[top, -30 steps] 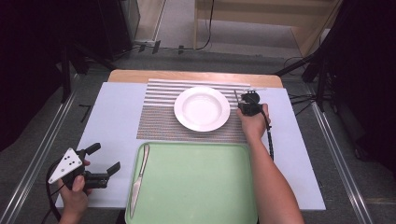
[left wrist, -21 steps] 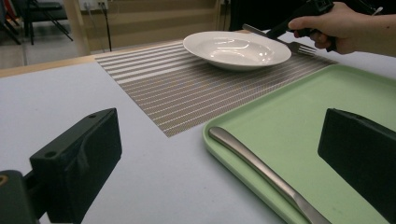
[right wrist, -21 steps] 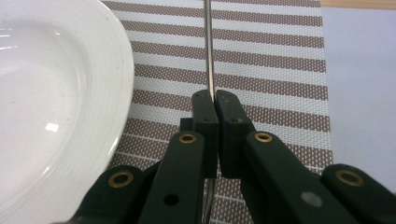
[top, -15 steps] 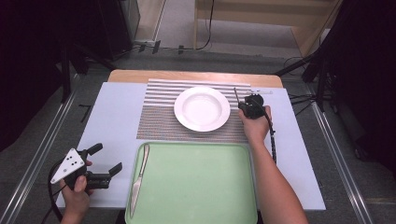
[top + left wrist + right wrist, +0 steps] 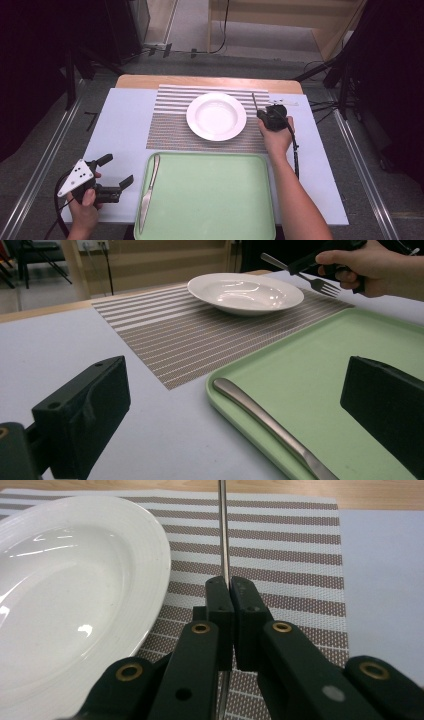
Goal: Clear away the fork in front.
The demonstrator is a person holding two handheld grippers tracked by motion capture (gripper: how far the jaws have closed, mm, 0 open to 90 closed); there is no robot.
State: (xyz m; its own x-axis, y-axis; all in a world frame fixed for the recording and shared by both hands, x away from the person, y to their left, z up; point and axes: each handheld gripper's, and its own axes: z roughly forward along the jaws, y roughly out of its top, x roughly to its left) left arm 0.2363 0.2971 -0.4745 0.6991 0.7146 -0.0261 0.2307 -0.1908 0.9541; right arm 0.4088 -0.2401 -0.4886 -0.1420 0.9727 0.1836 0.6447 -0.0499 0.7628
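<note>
Pale blue table (image 5: 125, 125) is carrying a striped placemat (image 5: 170, 125) with a white plate (image 5: 216, 116) on it. Right gripper (image 5: 229, 592) is pinching a fork (image 5: 223, 525) by its handle, jaws closed tight, just right of the plate. Left gripper (image 5: 116, 171) is sitting wide open and empty, nearer than the plate, beside a green tray (image 5: 210, 200) holding a knife (image 5: 149, 192).

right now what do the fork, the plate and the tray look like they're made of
Fork: looks like polished metal, thin silvery shaft. Plate: probably glazed ceramic, glossy white with sharp highlights, though hard plastic is possible. Tray: likely plastic, matte pale green with a moulded rounded rim.
</note>
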